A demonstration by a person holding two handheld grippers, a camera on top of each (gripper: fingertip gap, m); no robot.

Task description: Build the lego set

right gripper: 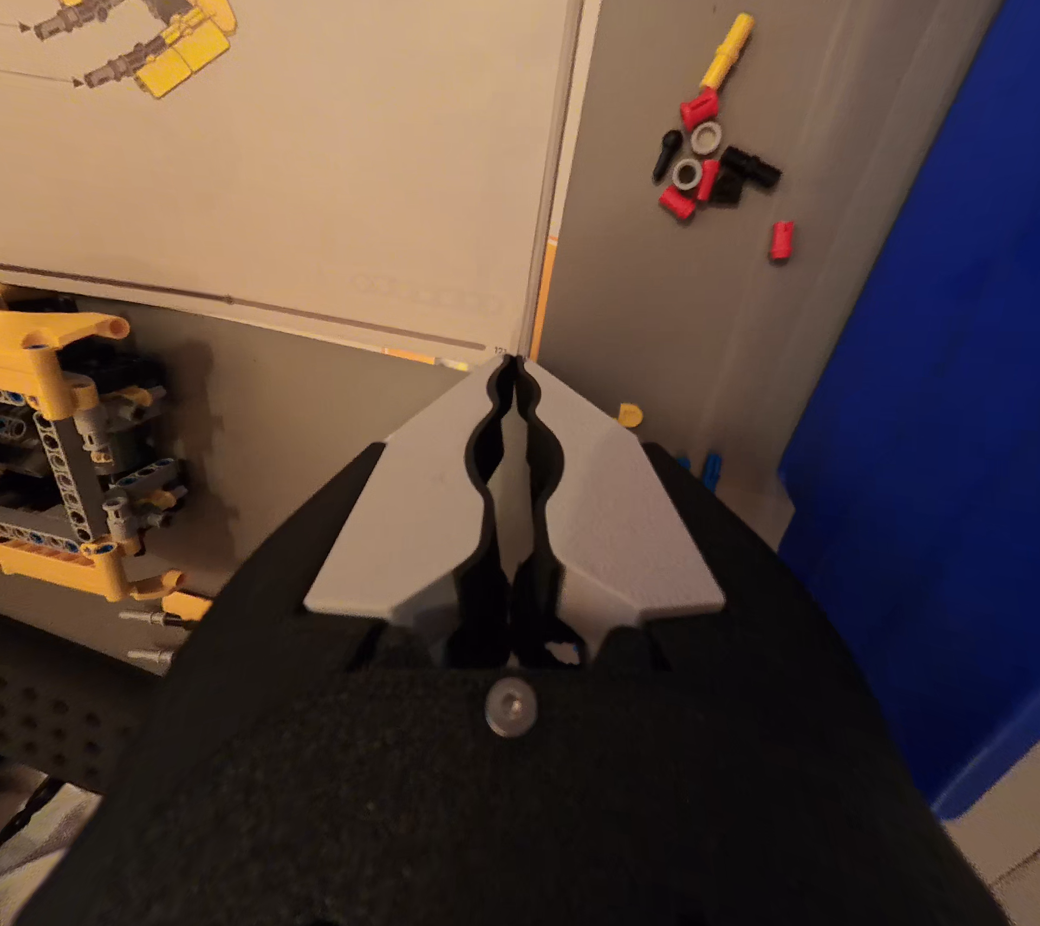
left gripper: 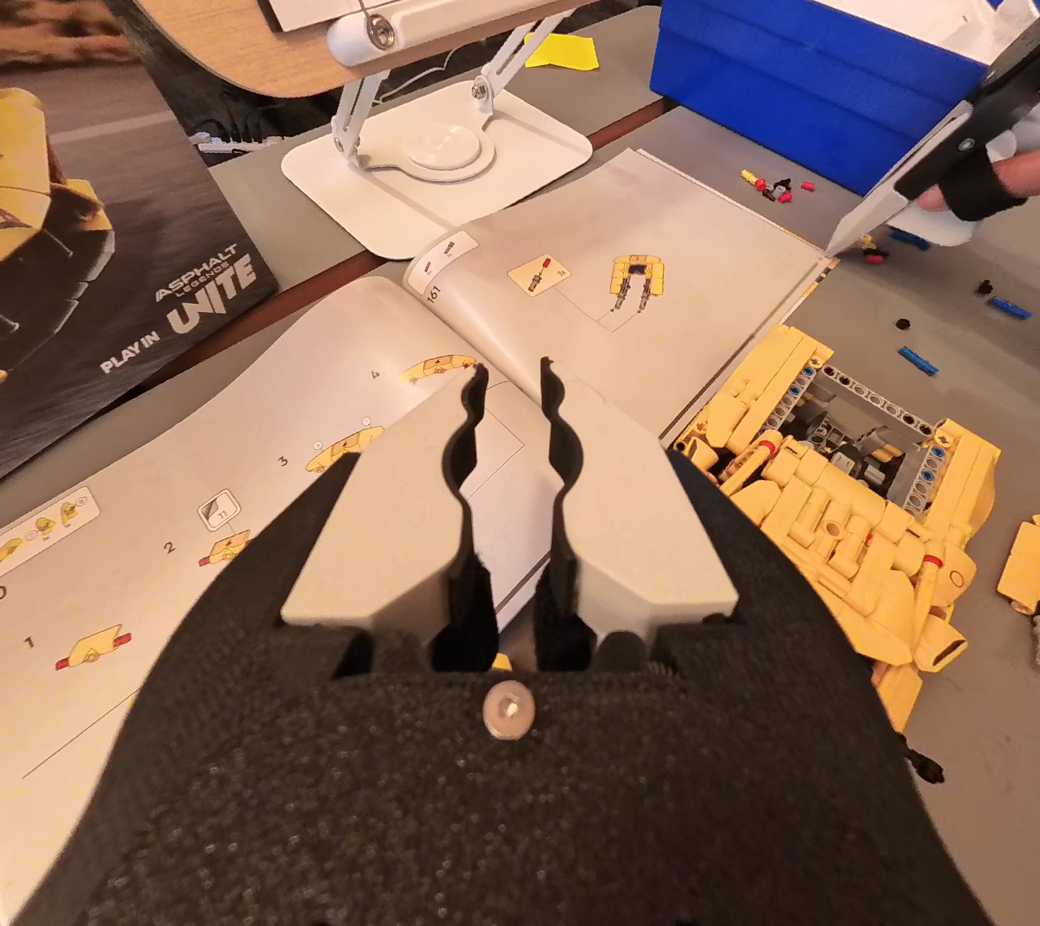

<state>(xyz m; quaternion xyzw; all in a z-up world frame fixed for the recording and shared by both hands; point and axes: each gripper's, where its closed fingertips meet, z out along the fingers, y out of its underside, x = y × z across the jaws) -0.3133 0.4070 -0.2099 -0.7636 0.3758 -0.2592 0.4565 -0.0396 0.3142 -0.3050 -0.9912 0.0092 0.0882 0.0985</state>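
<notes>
An open instruction booklet (left gripper: 619, 224) lies on the grey table. A partly built yellow lego car (left gripper: 833, 505) lies to its right; it also shows in the right wrist view (right gripper: 62, 449). My left gripper (left gripper: 511, 367) is open and empty, hovering over the booklet's centre fold. My right gripper (right gripper: 513, 361) is shut at the near right corner of the booklet's page (right gripper: 337, 167), and a pale sheet shows between its jaws. It also shows in the left wrist view (left gripper: 833, 251), tip on that corner, held by a gloved hand.
A cluster of small red, black, grey and yellow parts (right gripper: 709, 156) lies right of the booklet. A blue bin (left gripper: 788, 72) stands at the back right. A white stand (left gripper: 439, 167) holding a board is behind the booklet, the set's box (left gripper: 112, 280) at the left. Blue pins (left gripper: 917, 359) lie scattered. Left tips to right tips: about 30 cm.
</notes>
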